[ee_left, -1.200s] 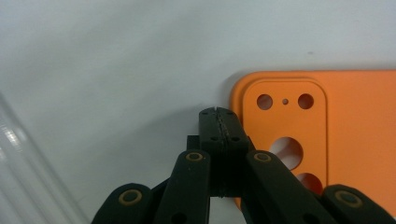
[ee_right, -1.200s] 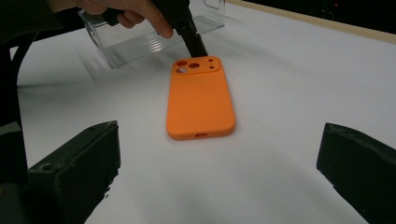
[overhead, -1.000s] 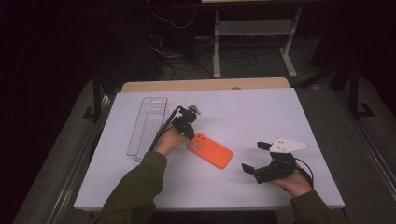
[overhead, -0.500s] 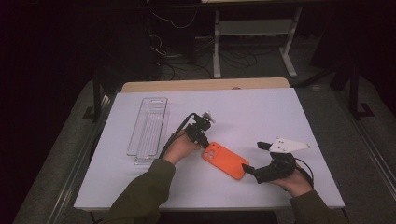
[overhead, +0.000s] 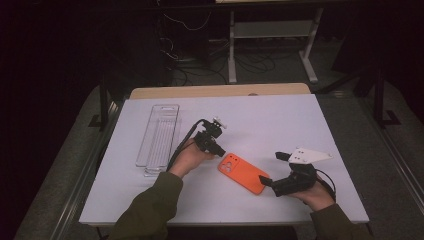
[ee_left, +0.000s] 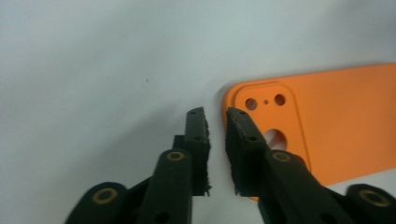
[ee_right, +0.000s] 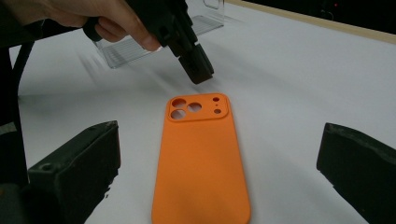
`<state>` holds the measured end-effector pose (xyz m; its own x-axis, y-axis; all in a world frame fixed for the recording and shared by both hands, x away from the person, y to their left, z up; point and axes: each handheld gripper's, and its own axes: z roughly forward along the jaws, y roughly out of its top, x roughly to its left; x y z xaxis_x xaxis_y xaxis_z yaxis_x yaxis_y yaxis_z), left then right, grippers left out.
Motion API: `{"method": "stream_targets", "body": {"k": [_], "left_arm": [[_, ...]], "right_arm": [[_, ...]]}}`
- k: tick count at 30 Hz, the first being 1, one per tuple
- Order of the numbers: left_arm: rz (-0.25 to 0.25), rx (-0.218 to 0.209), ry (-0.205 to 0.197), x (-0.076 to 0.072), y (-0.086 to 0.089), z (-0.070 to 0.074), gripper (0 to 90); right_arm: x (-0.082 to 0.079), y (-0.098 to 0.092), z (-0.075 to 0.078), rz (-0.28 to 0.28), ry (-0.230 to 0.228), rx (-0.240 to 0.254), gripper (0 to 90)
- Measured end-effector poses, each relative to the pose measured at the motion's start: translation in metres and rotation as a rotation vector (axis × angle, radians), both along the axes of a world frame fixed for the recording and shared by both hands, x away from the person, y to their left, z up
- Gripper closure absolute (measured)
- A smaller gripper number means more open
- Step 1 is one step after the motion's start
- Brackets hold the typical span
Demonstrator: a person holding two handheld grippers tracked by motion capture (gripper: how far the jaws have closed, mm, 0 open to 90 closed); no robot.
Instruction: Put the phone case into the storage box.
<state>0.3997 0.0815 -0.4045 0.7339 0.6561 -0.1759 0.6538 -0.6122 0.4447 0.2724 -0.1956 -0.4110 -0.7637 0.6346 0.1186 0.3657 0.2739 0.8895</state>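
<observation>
**Orange phone case lies between our two tools**

We see the orange phone case [overhead: 244, 173] lying flat on the white bench [overhead: 310, 125], back side up, its camera cut-outs pointing toward our left hand. In the right gripper view the case [ee_right: 201, 163] sits between the wide-spread jaws of our right tool [overhead: 268, 182], which stands open with nothing pressing on the case. Our left tool [overhead: 219, 150] hangs just beside the camera end of the case; in the left gripper view its jaws have just been opening and show a narrow gap with nothing in it, the case [ee_left: 327, 126] lying off to one side of them. A clear plastic tray [overhead: 159, 140] rests well apart on the left part of the bench.
</observation>
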Motion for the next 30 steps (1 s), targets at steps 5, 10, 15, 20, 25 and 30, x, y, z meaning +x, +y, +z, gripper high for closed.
{"method": "stream_targets", "body": {"k": [5,10,15,20,25,30], "left_arm": [[0.01,-0.095,-0.029,-0.006,0.011,0.005,69.5],[-0.009,-0.181,-0.097,-0.019,0.027,0.01,59.4],[-0.042,-0.27,-0.161,-0.035,0.044,0.014,48.6],[-0.096,-0.347,-0.204,-0.053,0.054,0.014,37.2],[-0.143,-0.357,-0.252,-0.067,0.063,0.012,27.3],[-0.161,-0.378,-0.299,-0.079,0.072,0.011,20.7]], "right_arm": [[0.0,0.0,0.0,-0.002,0.002,0.001,0.0],[0.0,0.0,0.0,-0.001,0.004,-0.002,0.0],[0.0,0.0,0.0,-0.003,0.004,-0.001,0.0],[0.0,0.001,-0.001,-0.003,0.004,-0.006,0.0],[0.0,0.002,-0.001,-0.003,0.002,-0.007,0.0],[0.001,0.002,-0.001,0.0,0.003,-0.01,0.0]]}}
